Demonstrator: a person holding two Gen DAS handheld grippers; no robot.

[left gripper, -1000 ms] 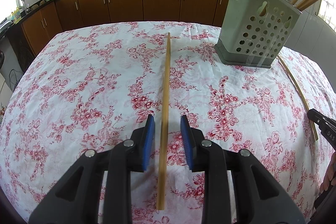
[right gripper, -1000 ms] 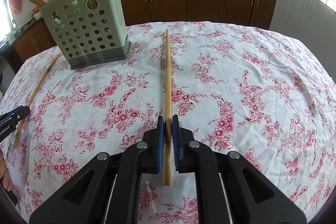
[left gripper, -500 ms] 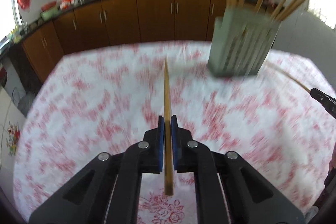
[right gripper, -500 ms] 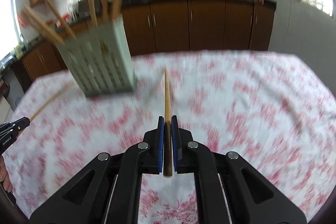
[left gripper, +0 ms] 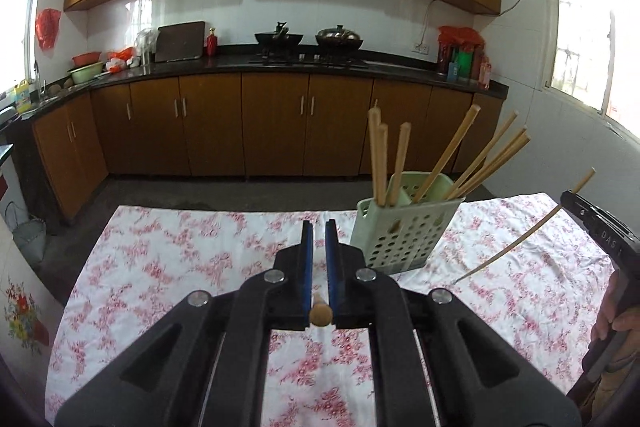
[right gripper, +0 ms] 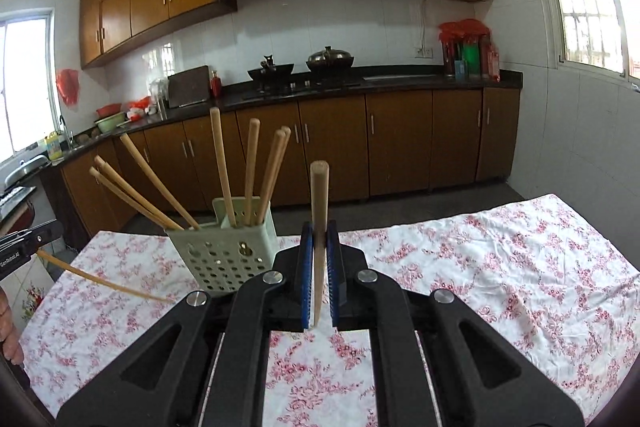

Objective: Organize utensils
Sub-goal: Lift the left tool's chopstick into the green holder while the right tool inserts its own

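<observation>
Gripping a wooden chopstick (left gripper: 320, 315) between its blue pads, the left hand-held gripper (left gripper: 319, 231) is clenched on the stick, whose round butt end faces the camera and whose shaft runs forward out of sight between the pads. The right hand-held gripper (right gripper: 319, 233) likewise grasps a second chopstick (right gripper: 319, 223), which stands nearly upright, its blunt top rising well above the fingertips. Both tools hover over the counter (left gripper: 160, 267), which wears a white cloth printed with red flowers. In the left wrist view the right tool shows at the right edge with its chopstick slanting down toward the cloth. Just beyond the fingertips stands the pale green perforated utensil holder (left gripper: 404, 239) on the cloth, right of centre in the left view, left of centre in the right view. Several chopsticks (right gripper: 248, 171) lean out of it at various angles. Farther back are brown kitchen cabinets (left gripper: 276, 127).
</observation>
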